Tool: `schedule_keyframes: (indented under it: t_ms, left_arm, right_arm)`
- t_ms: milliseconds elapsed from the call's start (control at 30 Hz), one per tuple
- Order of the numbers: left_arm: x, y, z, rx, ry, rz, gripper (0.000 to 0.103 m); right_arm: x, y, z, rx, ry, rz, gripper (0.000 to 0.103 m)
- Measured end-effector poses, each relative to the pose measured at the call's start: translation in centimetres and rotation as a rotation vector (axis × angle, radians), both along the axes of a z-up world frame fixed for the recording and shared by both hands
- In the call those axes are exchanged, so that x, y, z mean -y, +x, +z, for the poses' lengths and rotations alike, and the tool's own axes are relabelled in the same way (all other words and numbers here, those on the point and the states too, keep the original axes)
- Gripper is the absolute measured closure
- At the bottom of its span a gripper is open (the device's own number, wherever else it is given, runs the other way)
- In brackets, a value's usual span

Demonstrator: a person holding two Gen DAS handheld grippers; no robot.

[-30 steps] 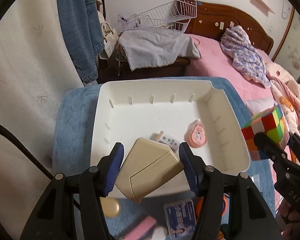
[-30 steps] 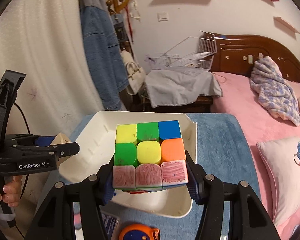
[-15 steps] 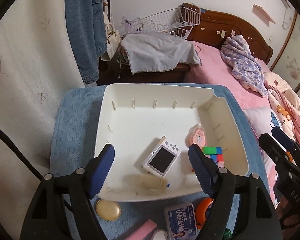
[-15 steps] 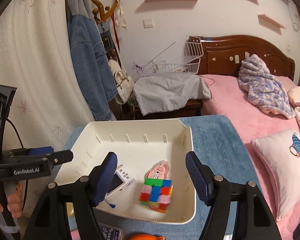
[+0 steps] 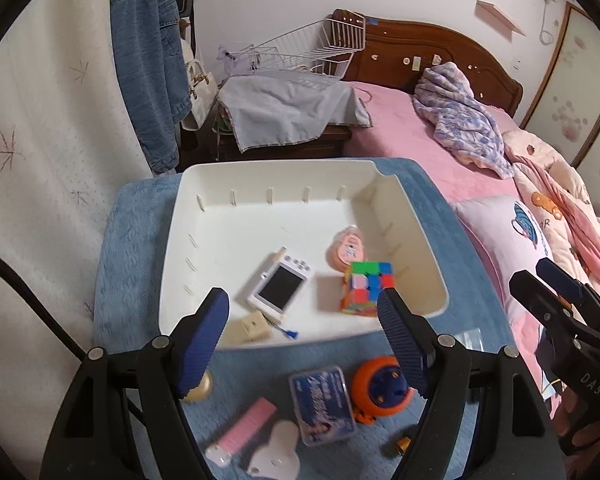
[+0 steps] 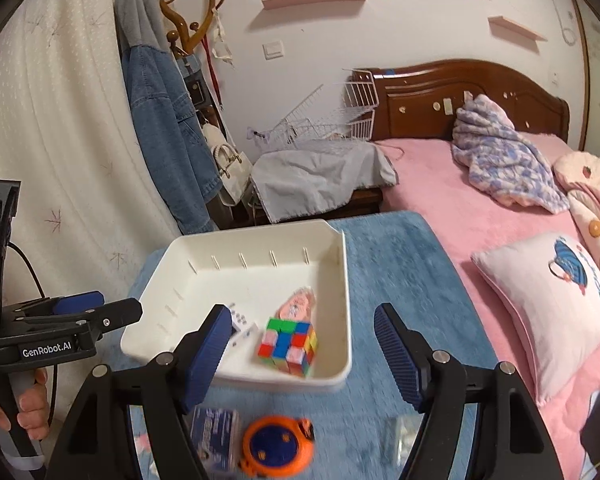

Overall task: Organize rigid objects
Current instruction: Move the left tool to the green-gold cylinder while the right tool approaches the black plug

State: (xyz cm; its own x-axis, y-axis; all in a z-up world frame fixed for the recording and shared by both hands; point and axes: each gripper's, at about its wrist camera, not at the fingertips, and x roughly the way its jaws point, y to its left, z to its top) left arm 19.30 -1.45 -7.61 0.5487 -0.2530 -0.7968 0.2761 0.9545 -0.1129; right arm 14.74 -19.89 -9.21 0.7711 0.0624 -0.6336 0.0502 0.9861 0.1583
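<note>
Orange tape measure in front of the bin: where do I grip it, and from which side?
The orange tape measure lies flat on the blue mat, a round disc. I'd come straight down with the right gripper, whose jaws are opening and empty, and pinch across its rim, away from the blue card case close beside it.
</note>
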Motion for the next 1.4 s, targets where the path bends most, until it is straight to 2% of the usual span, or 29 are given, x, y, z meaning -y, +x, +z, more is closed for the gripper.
schedule_keyframes:
  t_ms: [200,300,633,867,1067,1200,1400]
  left_arm:
    - [1.9,-3.1,-0.6,-0.021,0.014,-0.012,0.024]
    - [3.3,-4.7,-1.2,-0.039,0.032,-0.028,0.024]
    - [7.9,-9.7,-5.4,-0.213,0.054,-0.060,0.024]
    - [10.7,-11.0,-8.9,-0.350,0.081,-0.037,0.024]
    - [12.0,-11.0,-11.7,-0.467,0.086,0.011,0.024]
    - [12.7,-10.9,-13.5,-0.526,0.143,0.048,0.024]
    - [12.8,-10.6,-15.9,-0.626,0.148,0.098,0.024]
  right_arm:
    - [2.0,-2.2,0.0,-0.071,0.034,-0.021,0.028]
    - [3.2,-2.9,-0.5,-0.141,0.055,-0.040,0.028]
    - [8.2,-4.5,-4.0,-0.371,0.196,-0.082,0.028]
    - [11.4,-4.8,-7.2,-0.538,0.274,-0.117,0.028]
    - [13.5,-5.1,-10.3,-0.690,0.379,-0.126,0.028]
    - [14.3,-5.2,-12.5,-0.789,0.464,-0.133,0.028]
    - [14.7,-4.9,-15.3,-0.902,0.560,-0.144,0.028]
